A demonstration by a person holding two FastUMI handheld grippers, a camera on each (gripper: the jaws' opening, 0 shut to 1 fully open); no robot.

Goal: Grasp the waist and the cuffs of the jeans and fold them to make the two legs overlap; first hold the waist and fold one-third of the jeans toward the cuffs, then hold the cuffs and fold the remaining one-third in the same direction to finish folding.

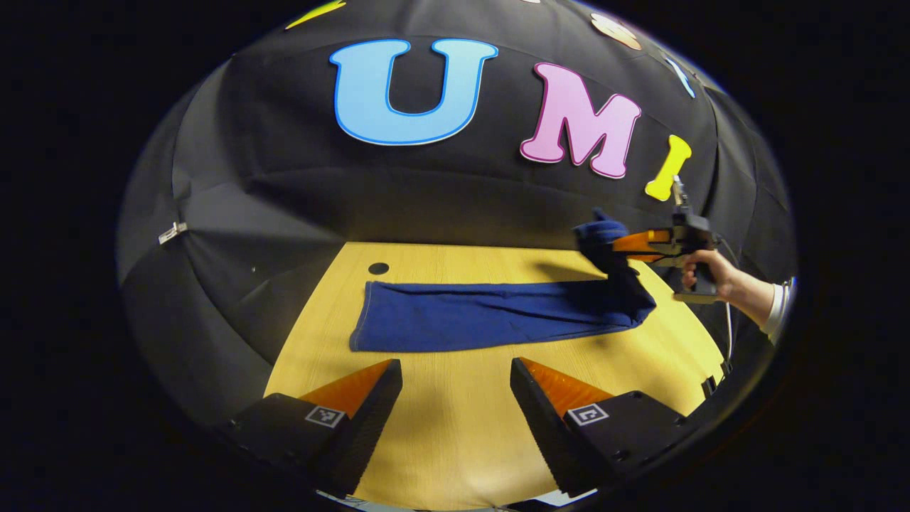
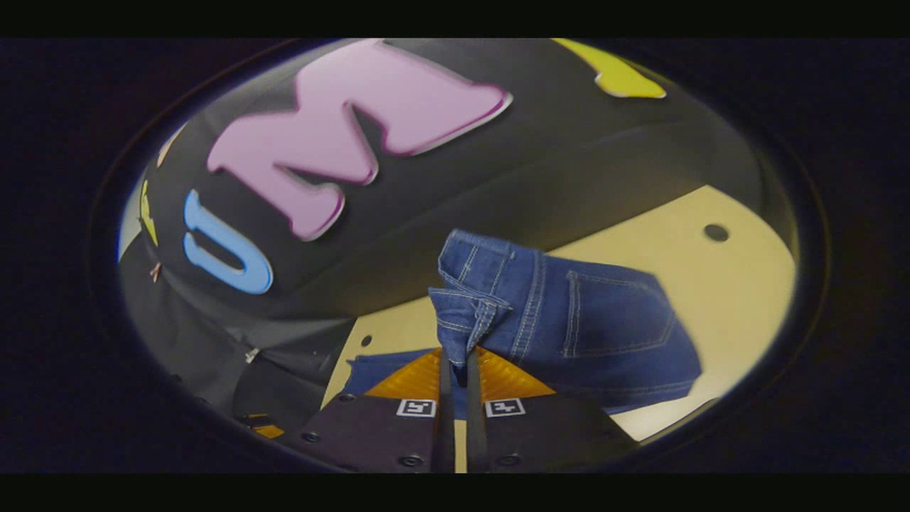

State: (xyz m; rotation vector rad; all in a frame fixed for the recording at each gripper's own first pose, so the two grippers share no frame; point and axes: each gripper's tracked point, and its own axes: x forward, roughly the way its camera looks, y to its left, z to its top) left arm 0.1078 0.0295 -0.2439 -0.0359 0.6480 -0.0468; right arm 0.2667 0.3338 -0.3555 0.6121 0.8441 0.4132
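Note:
Dark blue jeans (image 1: 490, 316) lie lengthwise on the yellow wooden table (image 1: 455, 427), legs overlapping, cuffs at the left in the left gripper view. The waist end (image 1: 603, 238) is lifted off the table at the right, held by my right gripper (image 1: 617, 245) in a person's hand (image 1: 707, 274). In the right gripper view the right gripper (image 2: 456, 355) is shut on the waistband (image 2: 466, 313), and the seat with a back pocket (image 2: 611, 313) hangs to its right. My left gripper (image 1: 455, 380) stands open above the near table, short of the jeans, with nothing between its fingers.
A small dark hole (image 1: 378, 269) marks the table near the cuffs, also visible as a hole (image 2: 715, 232) in the right gripper view. The black booth cloth (image 1: 426, 192) rises behind the table's far edge. Bare table lies between my left gripper and the jeans.

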